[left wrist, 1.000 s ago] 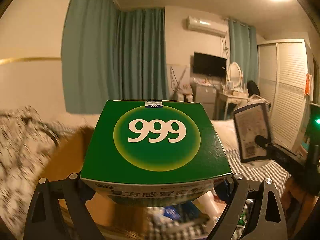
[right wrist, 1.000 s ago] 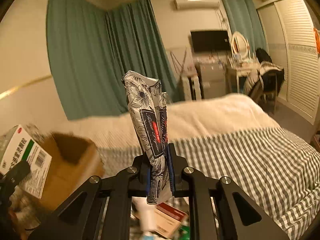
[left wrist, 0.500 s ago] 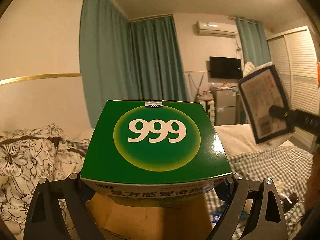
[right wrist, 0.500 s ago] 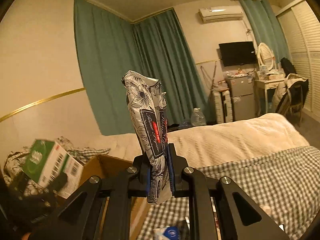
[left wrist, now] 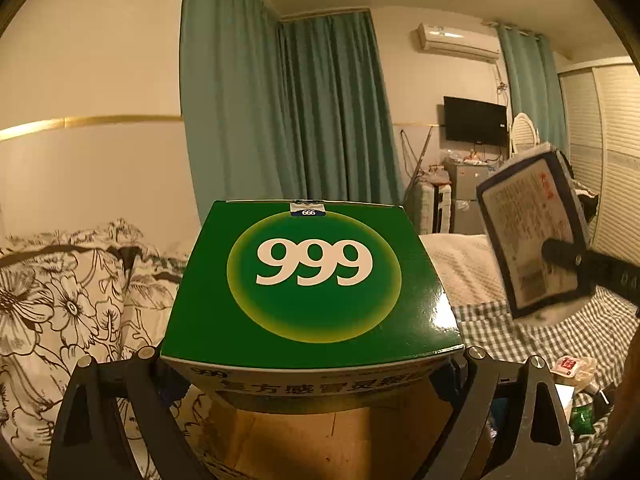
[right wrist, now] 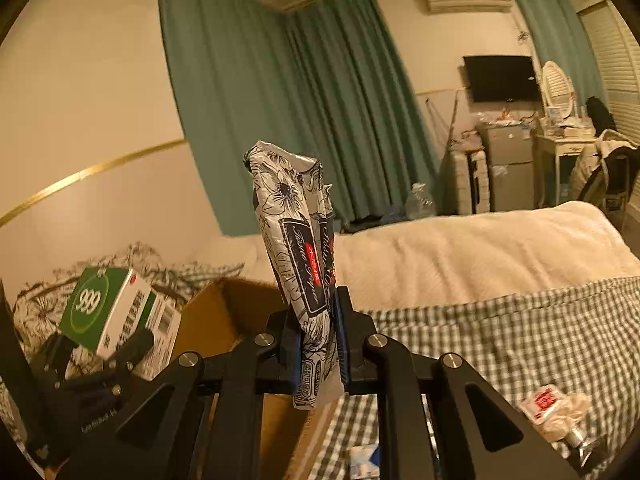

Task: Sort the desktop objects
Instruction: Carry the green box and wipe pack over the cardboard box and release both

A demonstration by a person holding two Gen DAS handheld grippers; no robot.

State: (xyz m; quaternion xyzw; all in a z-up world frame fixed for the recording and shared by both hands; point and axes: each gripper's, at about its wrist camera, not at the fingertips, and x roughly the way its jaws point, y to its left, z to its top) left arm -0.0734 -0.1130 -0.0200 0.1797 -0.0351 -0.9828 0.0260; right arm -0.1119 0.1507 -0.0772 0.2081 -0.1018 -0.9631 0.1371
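Item 1: green medicine box [left wrist: 314,280], marked "999", held flat across the left gripper [left wrist: 312,364], whose two fingers clamp its near side walls; the box fills the centre of the left wrist view and shows at 8 o'clock in the right wrist view. Item 2: floral tissue pack [right wrist: 298,264], soft wrapper, standing upright and pinched near its lower end by the right gripper [right wrist: 314,348], fingers pressed nearly together on it; the same pack appears at 3 o'clock in the left wrist view. Item 3: open cardboard carton [right wrist: 224,316], brown, resting on the bed directly beneath both held items, at 6 o'clock under the box; judged to be the sorting receptacle. Item 4: small packets and a crumpled wrapper [right wrist: 552,404], loose on the checked bedspread [right wrist: 500,332] at 4 to 5 o'clock, not yet sorted. Risks, as judgements: the tissue pack is gripped low and could sag or slip out sideways; the wide glossy box, held only at its near end, may tip forward; both items share one carton mouth, so the grippers could collide or land an item on the rim.
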